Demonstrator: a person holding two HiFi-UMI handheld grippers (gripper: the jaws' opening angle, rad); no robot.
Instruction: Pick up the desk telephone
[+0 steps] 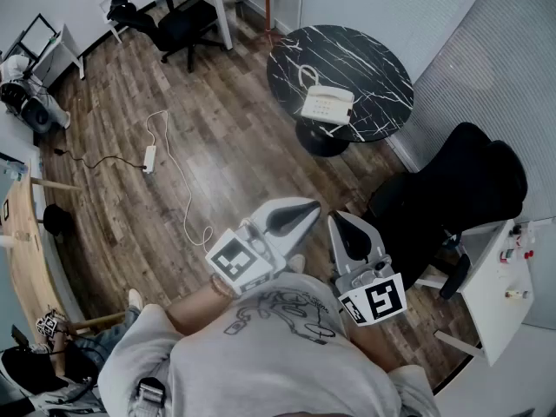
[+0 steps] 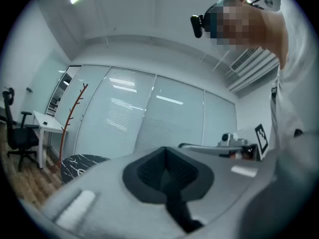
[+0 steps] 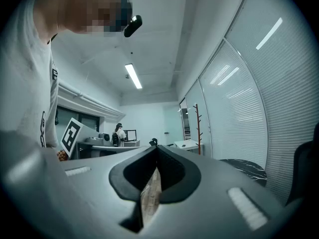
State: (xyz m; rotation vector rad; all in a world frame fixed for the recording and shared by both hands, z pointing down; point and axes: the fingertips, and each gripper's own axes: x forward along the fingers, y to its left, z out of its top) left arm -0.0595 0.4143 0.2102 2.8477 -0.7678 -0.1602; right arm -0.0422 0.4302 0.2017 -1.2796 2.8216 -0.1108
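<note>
Closest to the lens, the person's grey printed T-shirt [image 1: 278, 354] is filling the bottom of the head view. Well beyond it, the round black marble-patterned desk [image 1: 373, 59] is standing by the blinds. The black office chair [image 1: 460, 198] is sitting just this side of the desk, to its right.

Both tools are hanging at chest height, well short of the desk. The grey left hand-held gripper [image 1: 300, 211] is showing its jaws pressed together with nothing between them. The grey right hand-held gripper [image 1: 347, 227] is likewise pressed together and empty.

The white desk telephone [image 1: 327, 104] is lying on the near part of the desk, close to its edge, with its cord curling toward the desk's middle.

The step in hand is looking like the approach. To do it well, the person is probably needing to:

- walk up to the desk's near edge, keeping left of the chair;
- spread the jaws before reaching the desk, not over the telephone;
- come in level from the desk's near side;
- mind the cord on lifting, since the telephone is likely light and liable to slide.
</note>
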